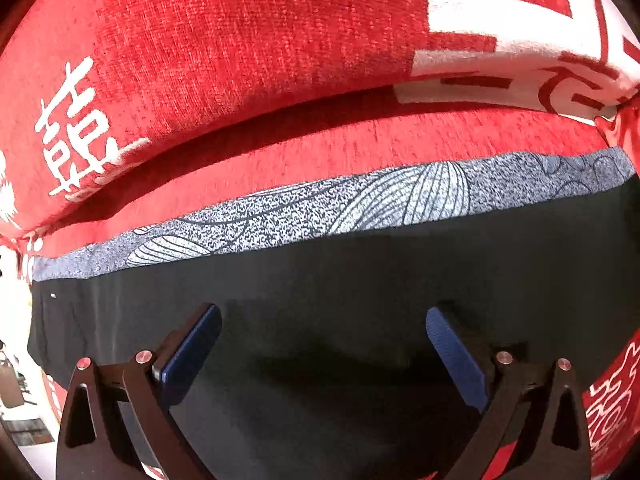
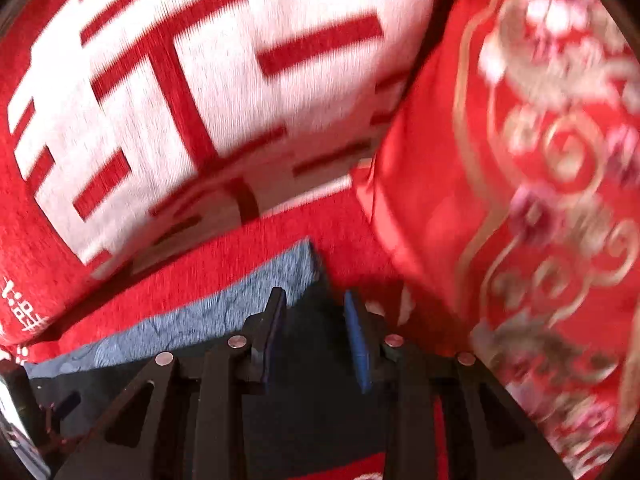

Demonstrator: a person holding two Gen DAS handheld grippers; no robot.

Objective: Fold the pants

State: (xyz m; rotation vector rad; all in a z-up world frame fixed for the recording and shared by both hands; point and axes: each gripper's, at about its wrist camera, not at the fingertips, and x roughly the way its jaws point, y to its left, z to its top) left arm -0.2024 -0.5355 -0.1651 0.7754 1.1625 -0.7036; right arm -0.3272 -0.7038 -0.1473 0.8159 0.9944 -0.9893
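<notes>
Dark pants (image 1: pixel 360 280) with a blue patterned band lie on a red sofa seat. Left hand-held gripper (image 1: pixel 324 332) spread wide above them; right hand-held gripper (image 2: pixel 316 320), blurred, half spread over their corner, holding nothing.

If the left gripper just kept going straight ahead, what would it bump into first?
Probably the black pants lying just ahead of the open left gripper, then their blue-grey patterned band. Beyond lie the red sofa seat and back cushion. Depth is hard to judge.

So that's one pair of dark pants (image 1: pixel 360 280), one blue patterned cloth (image 1: pixel 360 204), two red cushions (image 1: pixel 240 40) (image 2: pixel 540 180), two tongs (image 1: pixel 324 320) (image 2: pixel 316 300).
</notes>
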